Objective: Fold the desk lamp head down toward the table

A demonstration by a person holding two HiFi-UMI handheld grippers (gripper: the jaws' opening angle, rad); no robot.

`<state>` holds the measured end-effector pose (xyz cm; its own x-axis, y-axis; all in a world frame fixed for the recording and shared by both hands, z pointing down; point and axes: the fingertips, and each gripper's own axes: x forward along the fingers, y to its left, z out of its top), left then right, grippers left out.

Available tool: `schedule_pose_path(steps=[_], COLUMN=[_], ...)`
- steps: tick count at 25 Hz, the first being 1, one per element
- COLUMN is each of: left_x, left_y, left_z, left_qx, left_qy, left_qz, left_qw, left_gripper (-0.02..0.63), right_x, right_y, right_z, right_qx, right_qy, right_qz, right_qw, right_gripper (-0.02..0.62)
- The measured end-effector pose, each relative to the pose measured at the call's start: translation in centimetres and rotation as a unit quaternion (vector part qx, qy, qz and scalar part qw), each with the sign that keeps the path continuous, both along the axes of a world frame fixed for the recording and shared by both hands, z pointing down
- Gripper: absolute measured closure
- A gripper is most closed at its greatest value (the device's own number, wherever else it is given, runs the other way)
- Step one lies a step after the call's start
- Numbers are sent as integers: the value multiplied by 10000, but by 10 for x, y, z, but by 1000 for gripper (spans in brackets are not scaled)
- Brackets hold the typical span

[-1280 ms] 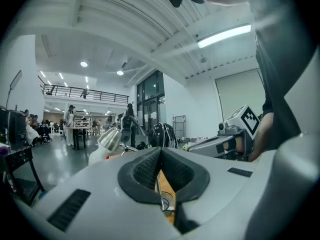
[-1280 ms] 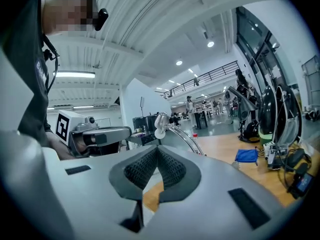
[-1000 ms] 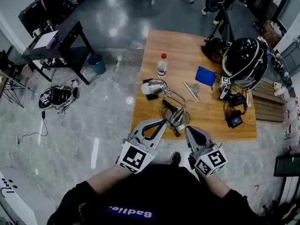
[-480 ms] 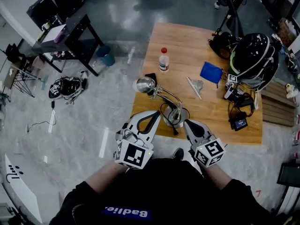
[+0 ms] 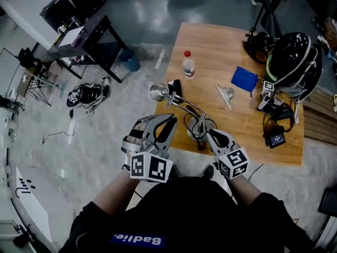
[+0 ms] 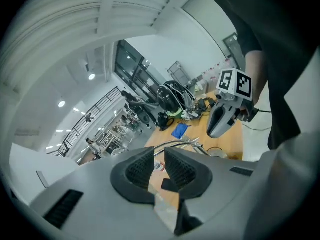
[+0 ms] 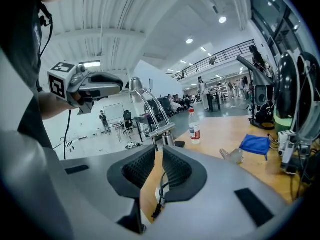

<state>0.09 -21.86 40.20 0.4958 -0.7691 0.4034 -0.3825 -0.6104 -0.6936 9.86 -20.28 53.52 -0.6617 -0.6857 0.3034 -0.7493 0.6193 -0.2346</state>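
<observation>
The silver desk lamp stands on its round base (image 5: 200, 131) near the table's front edge. Its arm (image 5: 185, 107) slants up and left to the lamp head (image 5: 157, 92), which shows past the table's left edge. My left gripper (image 5: 169, 123) is left of the base and below the arm, touching nothing. Its jaws are opening, with nothing between them (image 6: 159, 165). My right gripper (image 5: 210, 135) is right in front of the base, its jaws also opening on a narrow empty gap (image 7: 159, 166). The right gripper view shows the lamp head (image 7: 136, 83) beside my left gripper (image 7: 118, 86).
On the wooden table (image 5: 239, 121) are a water bottle (image 5: 188, 65), a black flat object (image 5: 175, 87), a blue cloth (image 5: 245, 78), a black helmet (image 5: 291, 62) and small devices (image 5: 276, 139). The lamp's black cable (image 7: 161, 194) loops by the base. A dark side table (image 5: 89, 36) stands far left.
My left gripper has rolled and shifted left, and its jaws have parted. My right gripper has sunk toward the lamp base with its jaws slightly parted. The lamp head shows further left.
</observation>
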Motion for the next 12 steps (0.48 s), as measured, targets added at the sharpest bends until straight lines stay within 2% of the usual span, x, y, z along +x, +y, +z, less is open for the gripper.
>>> schedule_pose_path(steps=[2,8,12], left_x=[2,3,-1], left_y=[-4,-18,-29], left_z=[3,14,13], left_qx=[78,159,319], left_qy=[-300,-1367,-1647], left_qz=[-34,-86,-286], left_qw=[9995,9904,9854], left_gripper=[533,488,486], right_x=[0,-3,-7], right_y=[-4,-20,-32], right_z=[7,21,30], right_qx=[9,138,219], right_qy=[115,594,903], right_qz=[-46,-162,-250], right_qw=[9999,9980,9954], right_gripper=[526,489,477])
